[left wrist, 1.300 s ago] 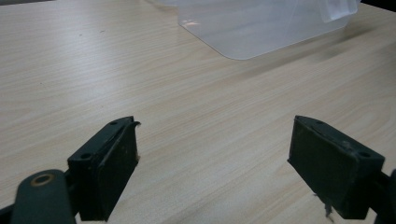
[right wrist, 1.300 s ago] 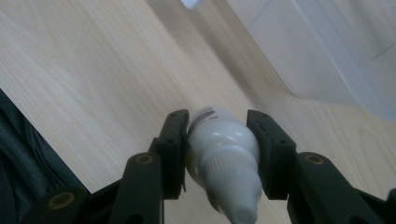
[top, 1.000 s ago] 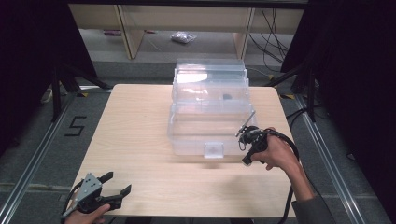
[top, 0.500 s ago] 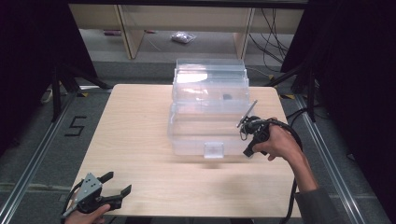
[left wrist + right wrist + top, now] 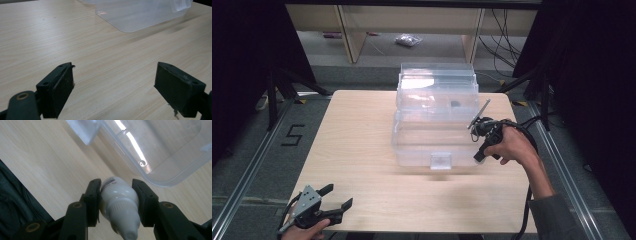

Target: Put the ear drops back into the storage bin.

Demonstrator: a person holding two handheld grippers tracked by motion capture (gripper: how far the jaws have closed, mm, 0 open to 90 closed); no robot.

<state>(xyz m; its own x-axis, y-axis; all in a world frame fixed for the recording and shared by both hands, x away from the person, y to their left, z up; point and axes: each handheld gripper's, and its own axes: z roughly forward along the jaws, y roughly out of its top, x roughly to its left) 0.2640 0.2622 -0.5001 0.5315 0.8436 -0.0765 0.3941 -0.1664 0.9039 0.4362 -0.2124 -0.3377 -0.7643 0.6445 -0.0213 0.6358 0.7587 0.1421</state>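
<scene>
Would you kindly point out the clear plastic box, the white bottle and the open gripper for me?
clear plastic box (image 5: 435,125), high view, on its front wall.
white bottle (image 5: 119,199), right gripper view, on its body between the jaws.
left gripper (image 5: 114,90), left gripper view, midway between its parted fingertips.

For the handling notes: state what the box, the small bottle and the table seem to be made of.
Box: clear glossy plastic; you see through it, with glare.
Bottle: white, smooth plastic, probably; ribbed cap.
Table: pale matte wood-grain top, perhaps laminate.
</scene>
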